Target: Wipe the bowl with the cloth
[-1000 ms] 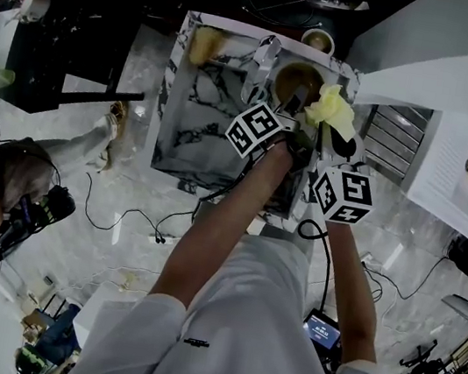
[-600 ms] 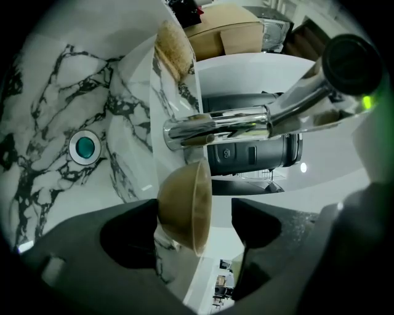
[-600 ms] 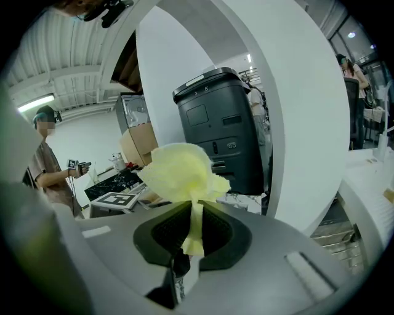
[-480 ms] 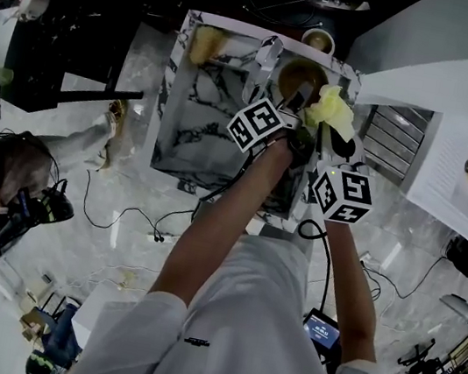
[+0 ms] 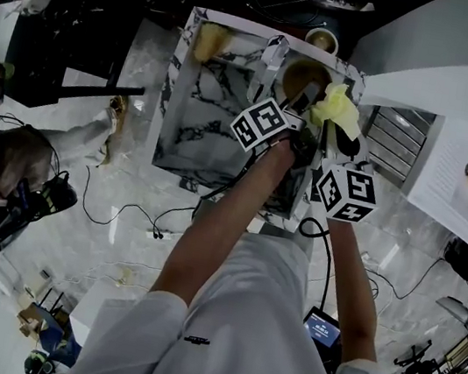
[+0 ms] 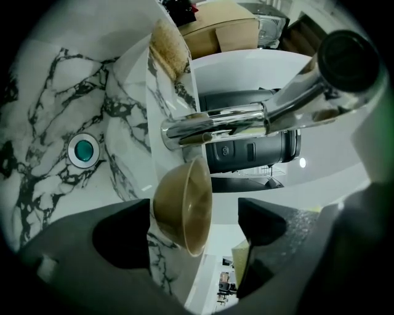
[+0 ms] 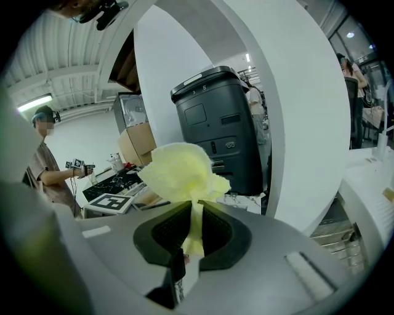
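A square sink (image 5: pixel 198 122) of white marble with black veins carries a curved chrome tap (image 6: pixel 215 126). The round, smooth brown bowl (image 6: pixel 183 206) stands on the sink's far corner ledge, beside the tap. The left gripper (image 6: pixel 194 215), nearly level, has just been opening its jaws. They stand wide either side of the bowl without pressing it. The right gripper (image 7: pixel 194 215), tilted down, pinches the crumpled yellow cloth (image 7: pixel 181 172).

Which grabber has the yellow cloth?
The right gripper: its jaws are pinched shut on the yellow cloth. The left gripper has jaws that have just been opening, wide apart, with the brown bowl between them.
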Available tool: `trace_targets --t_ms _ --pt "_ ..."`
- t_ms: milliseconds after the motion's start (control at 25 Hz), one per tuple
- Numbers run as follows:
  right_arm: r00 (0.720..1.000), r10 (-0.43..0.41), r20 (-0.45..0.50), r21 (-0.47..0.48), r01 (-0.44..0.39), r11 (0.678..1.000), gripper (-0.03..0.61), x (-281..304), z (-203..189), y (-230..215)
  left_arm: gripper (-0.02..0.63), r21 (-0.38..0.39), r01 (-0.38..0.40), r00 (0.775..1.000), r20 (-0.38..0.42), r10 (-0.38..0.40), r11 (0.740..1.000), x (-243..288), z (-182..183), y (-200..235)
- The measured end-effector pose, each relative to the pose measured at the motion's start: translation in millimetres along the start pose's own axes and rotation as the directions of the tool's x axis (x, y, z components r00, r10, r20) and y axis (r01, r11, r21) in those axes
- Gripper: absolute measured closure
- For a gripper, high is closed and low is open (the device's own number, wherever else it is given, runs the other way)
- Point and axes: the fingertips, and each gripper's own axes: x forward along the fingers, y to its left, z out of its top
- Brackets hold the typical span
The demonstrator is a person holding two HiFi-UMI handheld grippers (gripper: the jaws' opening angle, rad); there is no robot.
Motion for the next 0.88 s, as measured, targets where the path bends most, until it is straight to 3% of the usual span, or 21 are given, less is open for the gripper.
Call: trace_targets --t_ms 360,600,760,880 --pt "1.0 -0.011 0.012 0.001 0.011 1.0 0.545 -2.6 3.6 5.6 0.16 0.028 -0.008 0.999 -0.04 0.009 1.0 -13.8 -9.0 -1.4" --pt "0.999 -0.037 0.031 0.009 0.037 0.999 0.545 -11.9 6.0 10.1 0.171 0.15 0.002 0.994 -0.106 0.015 0.989 -33.6 -15.7 -11.6" --pt "0.997 -0.056 0.043 0.013 0.056 0.998 0.545 -19.3 7.5 12.3 0.272 0.283 0.004 0.99 -0.137 0.036 0.959 -53.1 -18.5 -20.4" --pt "0.996 -0.068 0.051 0.016 0.068 0.998 0.545 -20.9 8.1 13.6 0.377 0.413 0.008 0.984 -0.165 0.067 0.911 -68.1 -18.3 -24.9"
